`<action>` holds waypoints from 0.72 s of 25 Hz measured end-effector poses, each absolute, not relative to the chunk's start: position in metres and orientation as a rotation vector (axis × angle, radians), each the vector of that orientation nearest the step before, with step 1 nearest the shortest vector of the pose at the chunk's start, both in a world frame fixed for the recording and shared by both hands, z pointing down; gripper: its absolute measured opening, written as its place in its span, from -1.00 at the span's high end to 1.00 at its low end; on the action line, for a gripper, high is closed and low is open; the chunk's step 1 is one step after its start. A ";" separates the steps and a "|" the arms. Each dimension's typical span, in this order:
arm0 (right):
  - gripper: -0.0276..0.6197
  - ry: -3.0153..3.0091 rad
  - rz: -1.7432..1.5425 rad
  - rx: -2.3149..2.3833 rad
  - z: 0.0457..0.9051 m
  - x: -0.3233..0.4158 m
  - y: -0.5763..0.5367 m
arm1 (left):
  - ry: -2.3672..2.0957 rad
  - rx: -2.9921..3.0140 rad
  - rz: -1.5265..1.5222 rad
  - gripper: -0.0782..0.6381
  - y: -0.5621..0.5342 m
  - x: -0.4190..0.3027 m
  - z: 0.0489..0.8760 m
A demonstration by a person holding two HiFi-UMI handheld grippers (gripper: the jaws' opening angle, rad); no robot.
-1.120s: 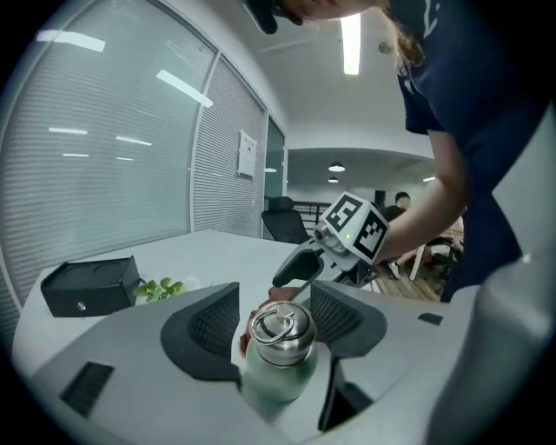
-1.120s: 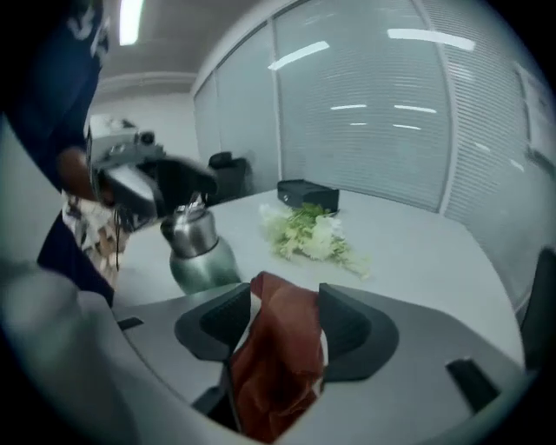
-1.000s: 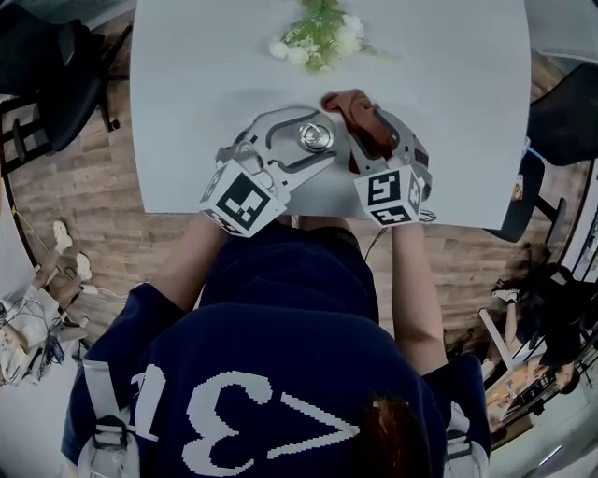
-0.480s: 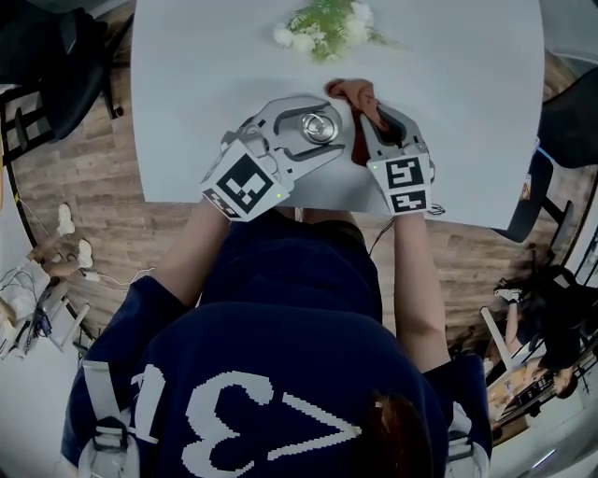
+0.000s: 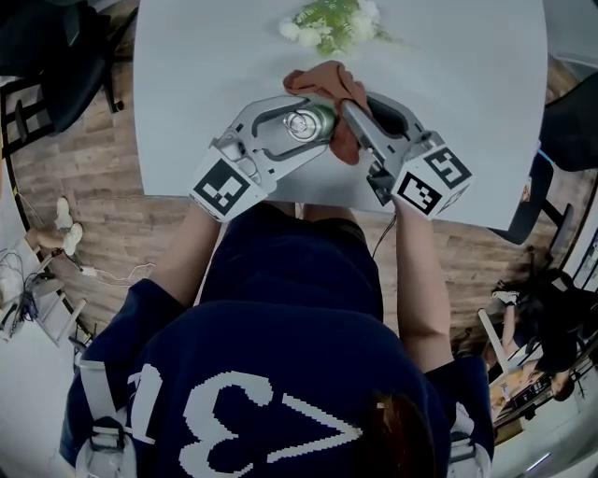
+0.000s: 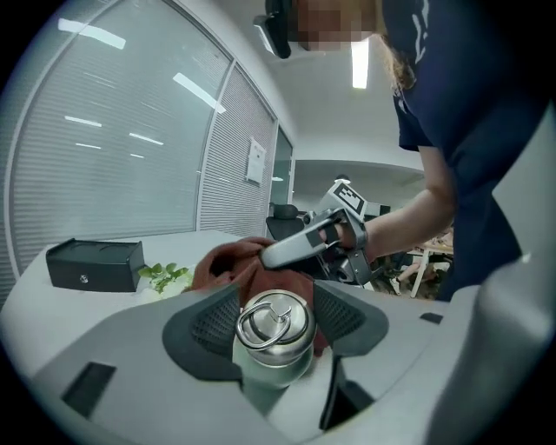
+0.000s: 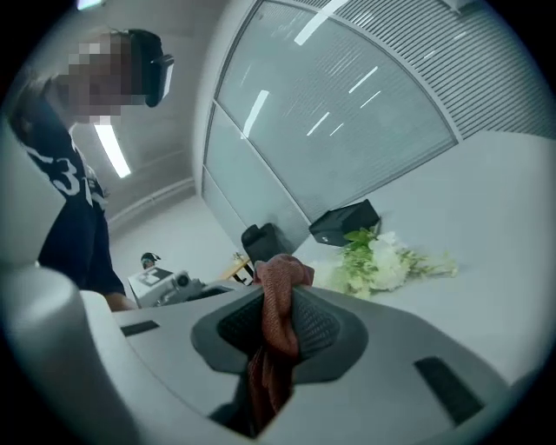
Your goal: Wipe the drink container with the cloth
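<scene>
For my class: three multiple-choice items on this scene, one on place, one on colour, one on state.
1. Where are the flowers? A. on the table, beyond the bottle B. on the floor C. on a chair
2. What colour is the cloth? A. blue B. reddish-brown C. white
3. The right gripper is: A. open, empty B. shut on the bottle C. shut on the cloth
Key: 1 A: they lie at the table's far edge. 2 B: both gripper views show it. 3 C: its jaws have just been closing and pinch the cloth.
</scene>
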State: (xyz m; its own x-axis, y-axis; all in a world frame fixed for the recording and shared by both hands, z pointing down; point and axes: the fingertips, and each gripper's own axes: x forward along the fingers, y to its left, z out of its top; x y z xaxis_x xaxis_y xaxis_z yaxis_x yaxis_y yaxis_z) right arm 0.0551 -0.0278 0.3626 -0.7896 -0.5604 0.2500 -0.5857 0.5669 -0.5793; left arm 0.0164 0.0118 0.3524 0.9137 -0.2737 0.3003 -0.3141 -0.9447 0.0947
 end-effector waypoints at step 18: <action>0.69 -2.641 1.044 0.942 0.394 0.018 -0.031 | -0.528 2.887 0.358 0.04 0.014 -0.006 0.356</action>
State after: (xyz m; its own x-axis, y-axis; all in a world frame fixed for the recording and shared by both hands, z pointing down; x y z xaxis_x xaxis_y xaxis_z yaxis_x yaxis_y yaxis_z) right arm 0.0183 -0.0312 0.3942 -0.7919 -0.5005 0.3498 -0.6044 0.5609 -0.5658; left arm -0.0058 0.0143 0.3565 0.9077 -0.3236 0.2672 -0.3680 -0.9198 0.1363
